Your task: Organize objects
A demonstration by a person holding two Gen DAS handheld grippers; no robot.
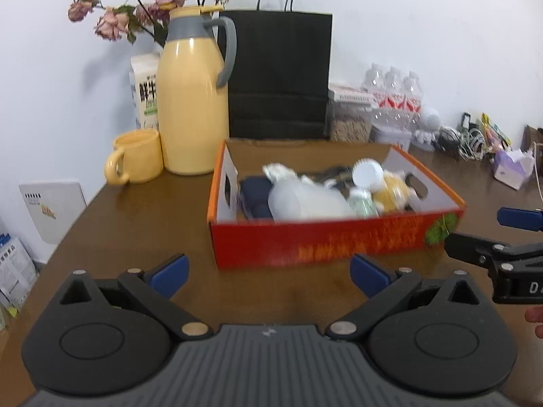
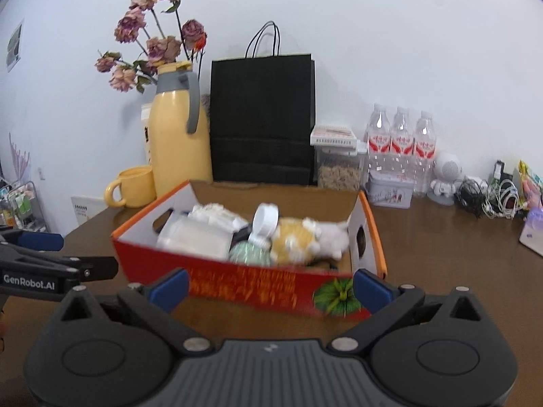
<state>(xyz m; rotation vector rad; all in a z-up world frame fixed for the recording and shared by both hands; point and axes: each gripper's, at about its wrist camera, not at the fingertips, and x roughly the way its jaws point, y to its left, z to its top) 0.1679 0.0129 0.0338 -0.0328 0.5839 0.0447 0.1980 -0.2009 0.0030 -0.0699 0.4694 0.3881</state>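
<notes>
So the box (image 1: 336,240) is sitting on the brown table (image 1: 142,217), out in front of both grippers, and it's stuffed: a white jug thing (image 1: 305,200), a small green bottle (image 1: 363,203), a yellow-and-white plush (image 1: 393,190), something dark blue (image 1: 254,193) and a white round lid (image 1: 368,173). Everything in there is coming out blurry, so I'm not naming more than that.

The left gripper (image 1: 269,273) is hanging just short of the box's near wall with its blue pads spread wide, holding nothing. The right gripper (image 2: 269,286) is doing the same, jaws wide apart and empty, with the box's front wall sitting between its pads in the picture; can't tell if they're touching it.

Differences between views: the left one is showing a milk carton (image 1: 146,91) behind the yellow thermos (image 1: 193,101), which the right view mostly hides. It's also catching the right gripper poking in at the edge. The right view is giving a cleaner look at the water bottles (image 2: 400,142), a clear jar (image 2: 339,169), a small tin (image 2: 390,193), a little white robot figure (image 2: 446,176) and the cable tangle (image 2: 488,200). Both are showing the mug (image 1: 134,159), black bag (image 1: 278,74) and dried roses (image 1: 159,3).
</notes>
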